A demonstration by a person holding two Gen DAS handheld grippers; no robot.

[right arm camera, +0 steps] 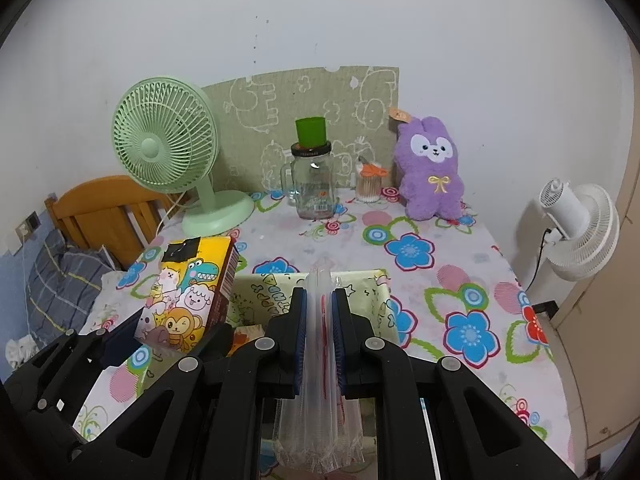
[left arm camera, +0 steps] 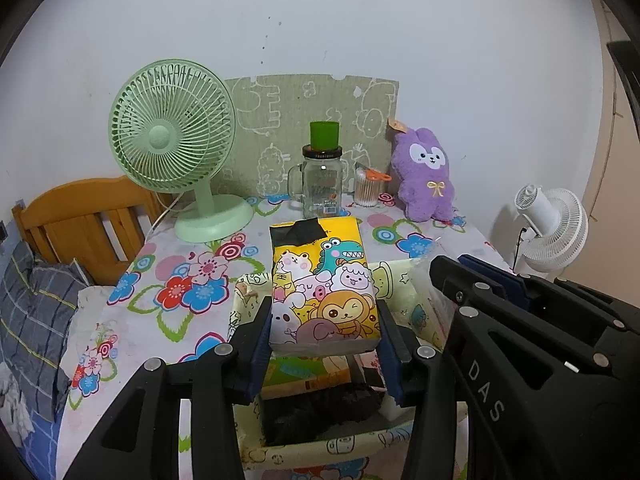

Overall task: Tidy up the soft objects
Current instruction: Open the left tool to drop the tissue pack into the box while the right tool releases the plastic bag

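A yellow cartoon-animal tissue pack (left arm camera: 324,292) sits between the pads of my left gripper (left arm camera: 323,308), which is shut on its lower end. It hangs over a pale cartoon-printed storage box (left arm camera: 246,292). That box holds another colourful pack (left arm camera: 304,376) and a dark soft item (left arm camera: 320,412). In the right wrist view, my right gripper (right arm camera: 319,294) is shut on a clear plastic packet (right arm camera: 320,420), also above the box (right arm camera: 372,280). The tissue pack (right arm camera: 188,292) shows to its left. A purple plush bunny (left arm camera: 426,176) (right arm camera: 434,168) stands upright at the table's back right.
On the floral tablecloth (right arm camera: 460,280) stand a green desk fan (right arm camera: 168,152), a glass jar mug (right arm camera: 314,188) with a green cup on top, and a tub of cotton swabs (right arm camera: 368,188). A white fan (right arm camera: 580,224) is off the right edge. A wooden headboard (left arm camera: 80,220) and bedding lie left.
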